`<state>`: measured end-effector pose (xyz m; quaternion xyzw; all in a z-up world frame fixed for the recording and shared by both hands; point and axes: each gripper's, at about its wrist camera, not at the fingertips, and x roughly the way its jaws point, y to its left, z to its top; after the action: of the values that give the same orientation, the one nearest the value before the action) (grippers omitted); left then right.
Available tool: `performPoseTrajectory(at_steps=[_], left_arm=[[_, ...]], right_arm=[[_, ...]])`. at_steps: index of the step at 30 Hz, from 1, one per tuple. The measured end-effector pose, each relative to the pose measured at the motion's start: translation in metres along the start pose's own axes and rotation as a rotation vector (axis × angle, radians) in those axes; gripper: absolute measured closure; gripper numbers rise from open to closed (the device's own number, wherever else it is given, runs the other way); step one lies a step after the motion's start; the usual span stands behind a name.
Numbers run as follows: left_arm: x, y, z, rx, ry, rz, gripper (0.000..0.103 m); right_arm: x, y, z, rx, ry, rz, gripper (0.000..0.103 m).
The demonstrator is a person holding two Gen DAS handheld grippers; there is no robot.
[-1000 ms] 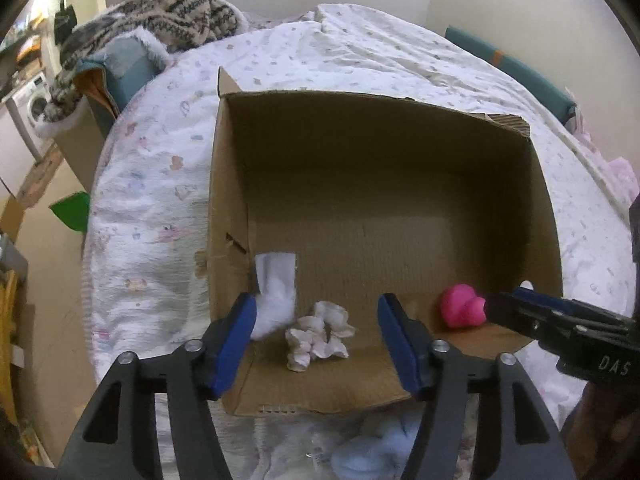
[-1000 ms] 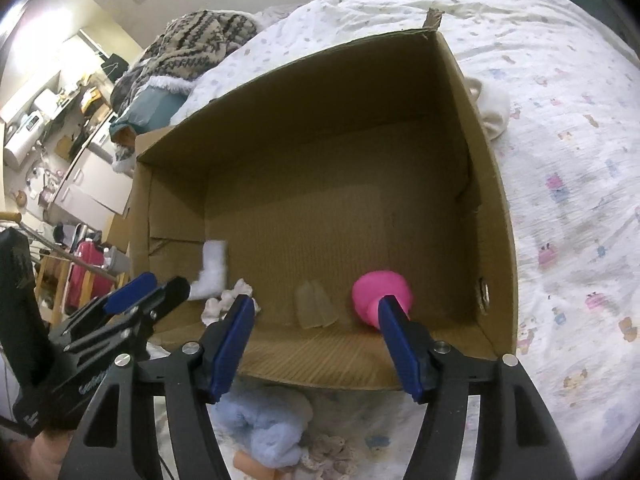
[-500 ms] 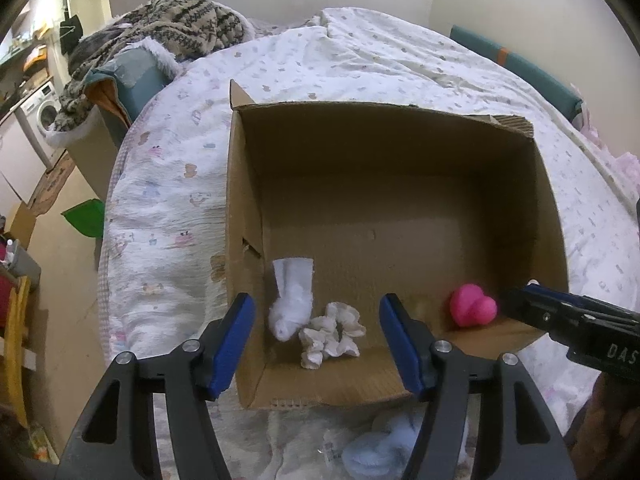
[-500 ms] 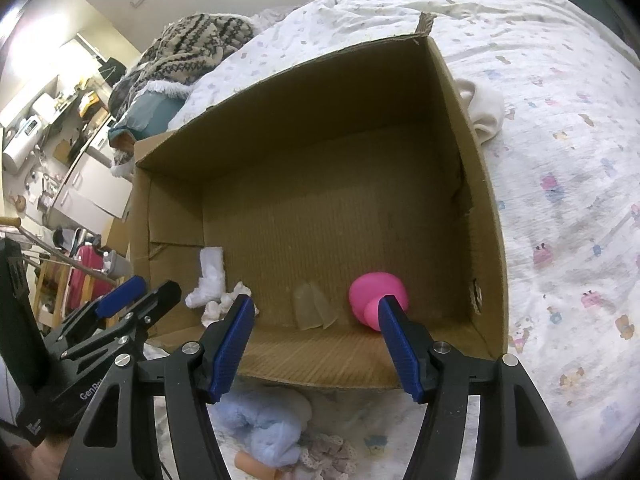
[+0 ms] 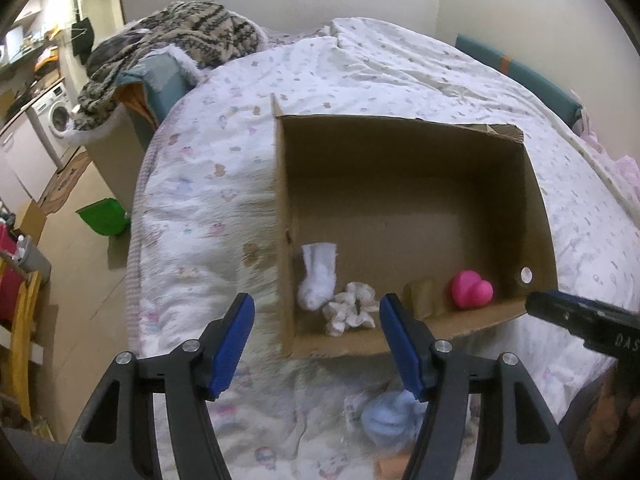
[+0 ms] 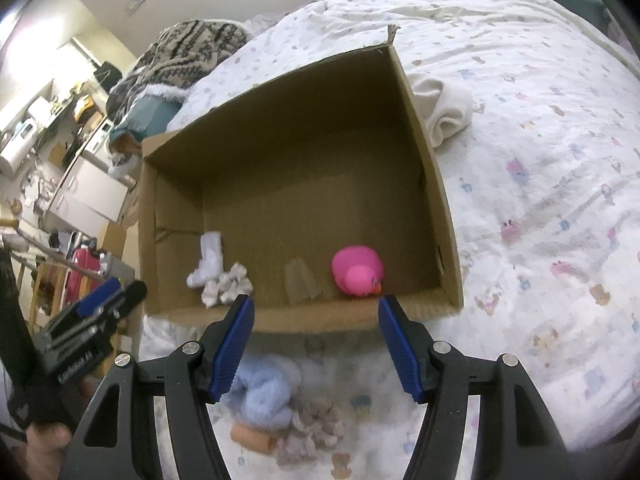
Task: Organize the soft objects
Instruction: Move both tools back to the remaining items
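The left gripper (image 5: pixel 316 316) is held with its blue pads apart, nothing between them. Just ahead of it a cardboard box (image 5: pixel 536 216) is seen on the bed (image 5: pixel 192 208), its near left corner framed by the pads. Inside that corner a white sock (image 5: pixel 318 276) is laid against the left wall, with a white scrunchie (image 5: pixel 352 310) touching it on the right. Further right, along the near wall, a clear soft piece (image 5: pixel 422 294) and a pink duck (image 5: pixel 470 289) are found. Below the gripper, outside the box, a pale blue fluffy item (image 5: pixel 386 414) is left on the bed.

The right gripper (image 6: pixel 314 316) is likewise held open and empty, above the box's near wall. The duck (image 6: pixel 358 270) is seen just past its right pad, the clear piece (image 6: pixel 300 282) ahead between the pads, the sock (image 6: pixel 208 260) and scrunchie (image 6: pixel 228 282) ahead to the left. Beneath it the blue item (image 6: pixel 264 392), a greyish scrunchie (image 6: pixel 312 432) and an orange tube (image 6: pixel 252 436) are grouped close together on the bed. Beyond the box's right wall a cream cloth (image 6: pixel 444 112) is bunched against the cardboard.

The bed is covered by a white quilt printed with small pastel figures. Far to the left a patterned knit throw (image 5: pixel 180 40) is piled over a chair, a washing machine (image 5: pixel 56 114) is set by the wall, and a green dustpan (image 5: pixel 104 216) is left on the floor.
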<state>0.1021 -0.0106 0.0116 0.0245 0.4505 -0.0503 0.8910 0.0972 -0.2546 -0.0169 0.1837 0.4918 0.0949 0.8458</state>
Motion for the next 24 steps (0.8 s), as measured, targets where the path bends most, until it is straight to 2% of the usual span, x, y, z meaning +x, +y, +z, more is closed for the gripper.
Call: performPoseTrajectory(at_steps=[6, 13, 20, 24], left_arm=[[-0.012, 0.017, -0.013, -0.066, 0.024, -0.008, 0.041], [-0.025, 0.025, -0.025, -0.08, 0.036, 0.005, 0.041], [-0.029, 0.033, -0.044, -0.12, 0.079, -0.001, 0.041], [-0.022, 0.033, -0.052, -0.134, 0.113, -0.001, 0.041]], right_arm=[[-0.011, 0.001, -0.018, 0.006, 0.007, 0.008, 0.035], [-0.019, -0.003, -0.031, 0.036, 0.019, 0.021, 0.035], [-0.015, -0.014, -0.045, 0.112, 0.076, 0.034, 0.035], [-0.001, -0.017, -0.05, 0.144, 0.141, 0.047, 0.035]])
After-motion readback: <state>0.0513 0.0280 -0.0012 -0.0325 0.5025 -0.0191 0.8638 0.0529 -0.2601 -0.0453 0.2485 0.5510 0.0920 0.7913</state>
